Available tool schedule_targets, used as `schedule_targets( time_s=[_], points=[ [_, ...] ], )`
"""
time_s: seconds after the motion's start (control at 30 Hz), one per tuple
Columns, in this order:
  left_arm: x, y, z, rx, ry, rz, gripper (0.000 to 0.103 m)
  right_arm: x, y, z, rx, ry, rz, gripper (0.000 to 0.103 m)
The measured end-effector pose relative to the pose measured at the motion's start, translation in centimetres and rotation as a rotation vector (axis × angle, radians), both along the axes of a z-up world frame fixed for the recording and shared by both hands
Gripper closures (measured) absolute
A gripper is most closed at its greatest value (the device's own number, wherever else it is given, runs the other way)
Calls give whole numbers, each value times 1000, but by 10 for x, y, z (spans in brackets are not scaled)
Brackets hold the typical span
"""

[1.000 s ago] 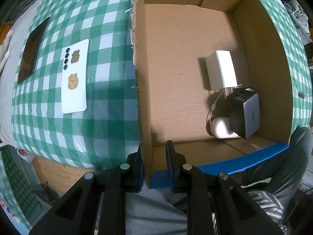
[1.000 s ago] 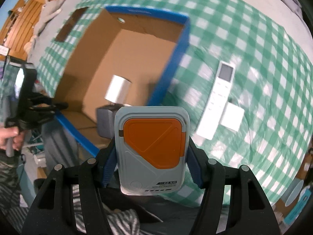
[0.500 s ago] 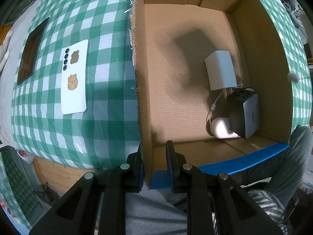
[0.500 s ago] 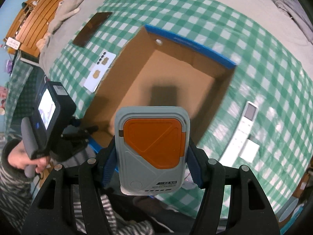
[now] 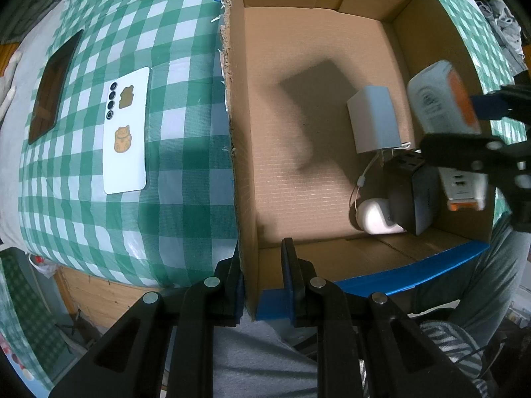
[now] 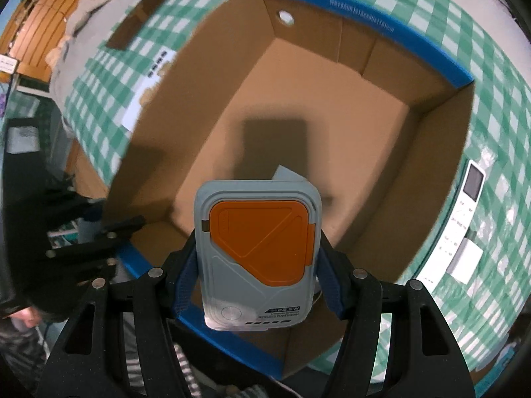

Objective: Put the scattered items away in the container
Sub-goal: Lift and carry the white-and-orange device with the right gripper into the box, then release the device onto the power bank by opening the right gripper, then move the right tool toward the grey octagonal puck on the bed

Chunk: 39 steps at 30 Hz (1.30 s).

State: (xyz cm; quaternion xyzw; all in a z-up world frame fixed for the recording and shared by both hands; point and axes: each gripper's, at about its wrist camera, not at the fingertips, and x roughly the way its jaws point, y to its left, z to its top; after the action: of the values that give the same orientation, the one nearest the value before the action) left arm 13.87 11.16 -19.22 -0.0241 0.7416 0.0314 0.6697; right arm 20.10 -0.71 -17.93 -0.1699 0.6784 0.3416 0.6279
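Our right tool (image 6: pixel 257 265) is clamped on the wireless power bank (image 6: pixel 259 252), over the cardboard box (image 5: pixel 239 165) — three chargers already lie near its corner. Our left tool (image 5: pixel 260 278) pinches the box wall. The left view shows the phone (image 5: pixel 126 132) outside; the right view shows the remote (image 6: pixel 464 212) — both left to tidy.

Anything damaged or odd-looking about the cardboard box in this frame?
Yes: the cardboard box has a ragged, torn top edge on its left wall, with frayed bits, while the other rims carry neat blue tape.
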Motion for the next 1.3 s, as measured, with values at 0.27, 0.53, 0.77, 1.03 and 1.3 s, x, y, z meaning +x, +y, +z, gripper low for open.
schedule_targets(
  time_s=[0.27,0.53,0.77,1.03,1.3],
  points=[
    [4,-4,2,-1,0,-4,85,-5,0,-20,-28,-4,15,38],
    [1,-5,3,1,-4,-5,85,-4,-5,-10,-4,-42,0,39],
    [1,-6,4,1,-7,-4,85,-9,-16,10,2,-92,3,38],
    [-2,-4,5,3,-7,-5,85,-16,-29,29,17,-130,38,34],
    [-3,-3,5,6,-7,-5,85,-22,-51,46,31,-154,68,31]
  ],
)
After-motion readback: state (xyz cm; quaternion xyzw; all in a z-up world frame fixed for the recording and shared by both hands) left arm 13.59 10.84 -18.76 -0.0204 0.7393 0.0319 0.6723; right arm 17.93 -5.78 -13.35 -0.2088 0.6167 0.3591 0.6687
